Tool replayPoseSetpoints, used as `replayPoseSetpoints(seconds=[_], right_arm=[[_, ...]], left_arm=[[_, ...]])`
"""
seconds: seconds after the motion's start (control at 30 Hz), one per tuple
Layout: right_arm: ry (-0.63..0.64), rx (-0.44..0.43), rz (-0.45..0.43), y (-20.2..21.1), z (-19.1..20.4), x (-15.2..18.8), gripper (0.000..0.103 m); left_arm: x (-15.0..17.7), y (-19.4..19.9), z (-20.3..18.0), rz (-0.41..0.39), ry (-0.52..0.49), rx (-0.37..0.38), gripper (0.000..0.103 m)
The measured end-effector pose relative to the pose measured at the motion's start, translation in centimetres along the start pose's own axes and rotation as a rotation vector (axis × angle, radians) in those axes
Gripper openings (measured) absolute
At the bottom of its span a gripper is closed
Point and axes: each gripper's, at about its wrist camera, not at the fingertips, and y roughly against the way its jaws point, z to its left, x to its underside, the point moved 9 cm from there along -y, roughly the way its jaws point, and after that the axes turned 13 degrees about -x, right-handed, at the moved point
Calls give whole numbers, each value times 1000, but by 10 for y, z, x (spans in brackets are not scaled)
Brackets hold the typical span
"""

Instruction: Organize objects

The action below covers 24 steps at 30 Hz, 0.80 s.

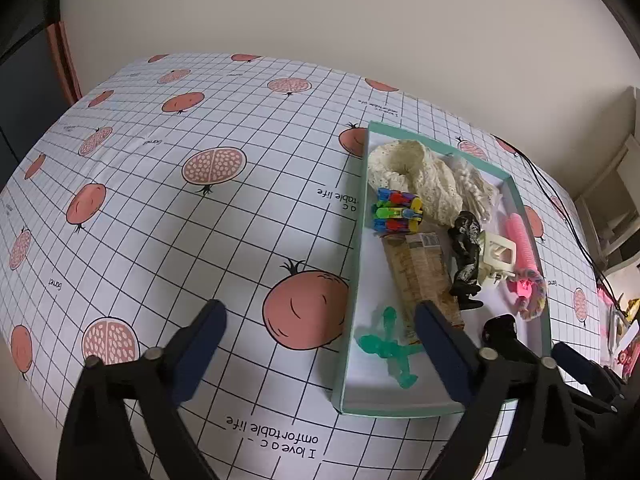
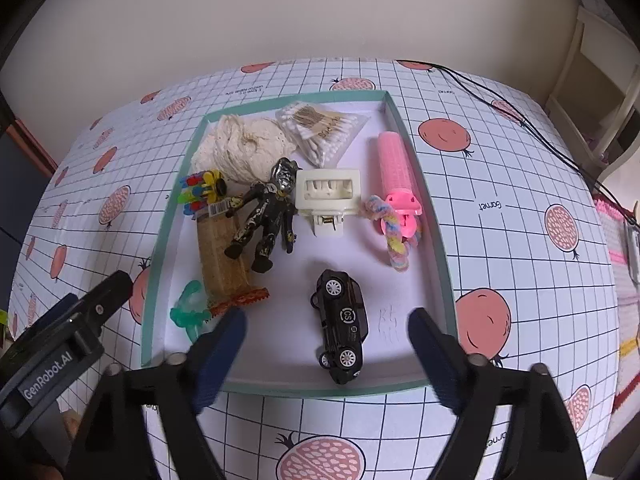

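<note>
A shallow teal-rimmed box [image 2: 436,236] is seen on the bench [image 2: 500,184], which is covered by a gridded pomegranate-print cloth. All items are held inside the box. A black toy car [image 2: 343,326] lies on its side near the front wall. A black figure [image 2: 268,212] is laid partly over a snack packet [image 2: 224,256]. A cream hair clip [image 2: 328,200] sits just right of the figure. A pink roller [image 2: 396,164] lies along the right wall, with a pastel twisted ring [image 2: 394,236] touching its near end. Cream lace [image 2: 240,144], a bag of cotton swabs [image 2: 320,128], coloured clips [image 2: 200,192] and a green toy [image 2: 188,312] are also noted. The right claw [image 2: 326,346] is held apart, empty, over the front edge. The left claw [image 1: 320,344] is likewise spread, empty, straddling the box's left wall.
</note>
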Motion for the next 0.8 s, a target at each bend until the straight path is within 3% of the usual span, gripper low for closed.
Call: replayPoseSetpoints(seconds=[0.17, 0.43, 0.57, 0.8], right_arm=[[7, -4, -1, -2, 0, 1, 103], [15, 1, -11, -1, 0, -1, 103], [15, 0, -22, 3, 2, -3, 103], [25, -12, -71, 23, 14, -8, 103]], left_arm=[[0, 0, 8, 3, 22, -26, 99], [-7, 2, 17, -22, 35, -33, 103], [-11, 7, 17, -36, 30, 3, 103], [-20, 27, 24, -108, -7, 3, 103]])
